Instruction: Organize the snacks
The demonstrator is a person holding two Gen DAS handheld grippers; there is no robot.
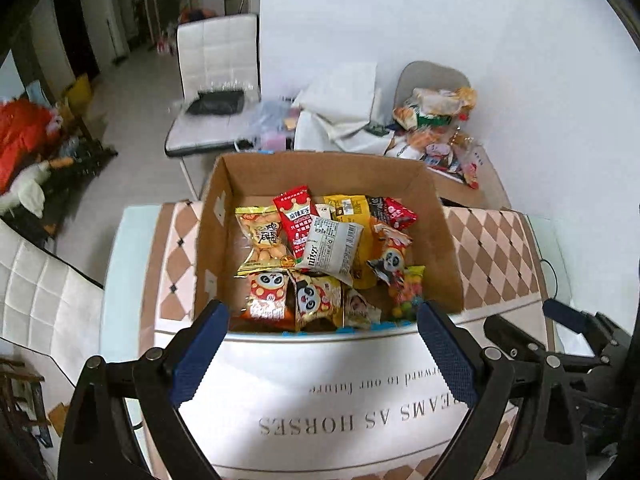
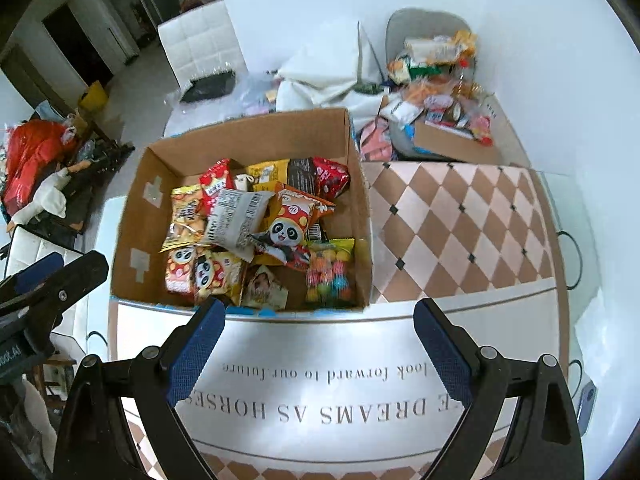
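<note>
An open cardboard box (image 1: 448,256) stands on the table and holds several snack packs: a white barcode pack (image 1: 334,250) on top, panda packs (image 1: 316,300), a red crown pack (image 1: 296,210) and a candy bag (image 1: 412,292). The box also shows in the right wrist view (image 2: 136,220), with the white pack (image 2: 236,220). My left gripper (image 1: 322,344) is open and empty, just in front of the box's near edge. My right gripper (image 2: 320,336) is open and empty, in front of the box's near right corner. The right gripper shows in the left wrist view (image 1: 568,332).
The table has a checkered cloth with a white printed band (image 2: 460,216). Behind it a second box heaped with snacks (image 2: 448,120) sits by a grey chair (image 2: 424,20). A white chair (image 1: 216,80) with a black item and white bags (image 1: 340,100) stand behind the box.
</note>
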